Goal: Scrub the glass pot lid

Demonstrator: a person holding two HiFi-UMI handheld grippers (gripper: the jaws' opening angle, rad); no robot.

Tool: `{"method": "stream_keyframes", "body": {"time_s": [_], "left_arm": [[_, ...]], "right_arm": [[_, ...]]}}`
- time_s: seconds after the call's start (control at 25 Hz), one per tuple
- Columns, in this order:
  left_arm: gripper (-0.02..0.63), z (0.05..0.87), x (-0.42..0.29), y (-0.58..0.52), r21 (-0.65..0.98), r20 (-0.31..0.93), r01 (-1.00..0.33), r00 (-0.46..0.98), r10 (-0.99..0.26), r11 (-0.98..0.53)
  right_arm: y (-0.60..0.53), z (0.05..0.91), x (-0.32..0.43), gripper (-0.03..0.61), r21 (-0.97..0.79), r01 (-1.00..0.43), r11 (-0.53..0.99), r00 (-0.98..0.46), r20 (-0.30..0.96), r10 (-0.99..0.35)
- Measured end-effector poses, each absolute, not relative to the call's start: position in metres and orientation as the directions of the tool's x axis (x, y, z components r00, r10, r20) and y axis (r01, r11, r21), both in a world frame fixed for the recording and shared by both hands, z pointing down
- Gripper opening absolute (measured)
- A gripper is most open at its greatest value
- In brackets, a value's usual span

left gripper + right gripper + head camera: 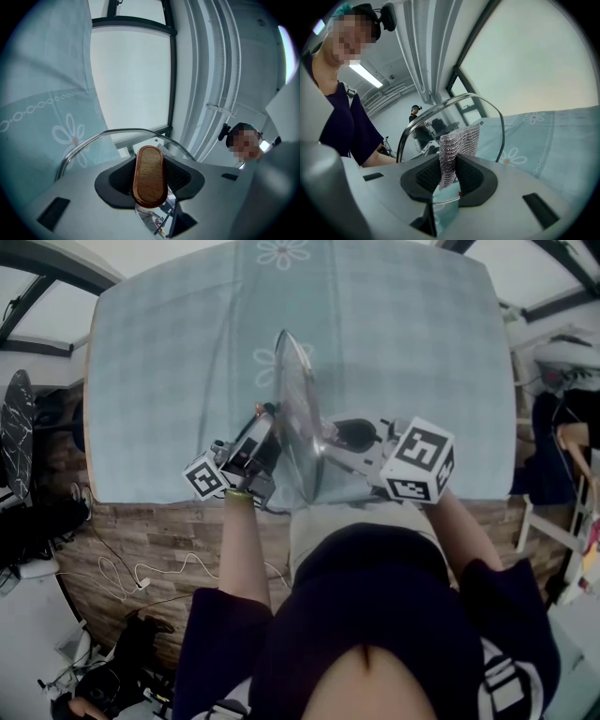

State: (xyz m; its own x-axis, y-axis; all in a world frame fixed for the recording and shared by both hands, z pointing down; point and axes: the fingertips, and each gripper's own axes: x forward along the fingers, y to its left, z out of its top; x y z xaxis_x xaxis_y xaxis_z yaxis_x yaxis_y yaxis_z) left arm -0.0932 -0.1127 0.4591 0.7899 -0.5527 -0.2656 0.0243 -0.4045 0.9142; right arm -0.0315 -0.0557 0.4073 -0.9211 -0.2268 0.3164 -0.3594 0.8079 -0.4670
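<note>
The glass pot lid (297,413) stands on edge over the near part of the desk (159,381). In the head view it shows as a thin upright sliver, with its metal rim (79,146) running round the clear pane. We cannot tell whether its lowest point touches the desk or hangs just above it.

On the lid's outer face sits a long wooden handle (149,174) with rounded ends. The left gripper (266,433) comes at the lid from the left. Its jaws are clamped on that handle, one dark ribbed pad on each side of it, and this grip holds the lid up.

The right gripper (330,439) meets the lid from the other side, facing its underside. Its jaws are closed on a small piece of silvery chain-mesh scrubber (458,147). The mesh is pinched at its lower part, and the rest stands up free in front of the glass. The mesh is right at the pane, but we cannot tell whether it presses on it.

Each gripper carries its cube of square markers, and the two cubes sit close to our body on either side of the lid. A pale blue cloth with a white flower print (283,252) and chain-like lines covers the desk. To the left of the desk, white cables (141,576) trail across the wooden floor.
</note>
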Motion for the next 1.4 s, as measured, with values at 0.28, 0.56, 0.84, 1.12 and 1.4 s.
{"method": "stream_keyframes", "body": {"time_s": [0.28,0.56,0.84,1.12,1.4], "left_arm": [[0.167,0.458,-0.099,-0.115,0.912,-0.289,0.043,0.773,-0.565,-0.408],[0.167,0.458,-0.099,-0.116,0.910,-0.297,0.042,0.759,-0.579,-0.411],[0.167,0.459,-0.107,-0.118,0.916,-0.308,0.049,0.721,-0.621,-0.398],[0.167,0.460,-0.110,-0.119,0.916,-0.318,0.053,0.700,-0.640,-0.398],[0.167,0.460,-0.111,-0.118,0.915,-0.323,0.056,0.695,-0.642,-0.399]], "right_arm": [[-0.037,0.411,-0.036,0.080,-0.450,-0.302,0.840,-0.933,0.322,-0.163],[-0.020,0.409,-0.032,0.080,-0.435,-0.252,0.864,-0.943,0.311,-0.118],[-0.004,0.400,-0.033,0.080,-0.445,-0.204,0.872,-0.955,0.286,-0.077],[0.016,0.397,-0.028,0.080,-0.449,-0.137,0.883,-0.966,0.256,-0.019],[0.033,0.398,-0.019,0.080,-0.463,-0.076,0.883,-0.969,0.243,0.044]]}}
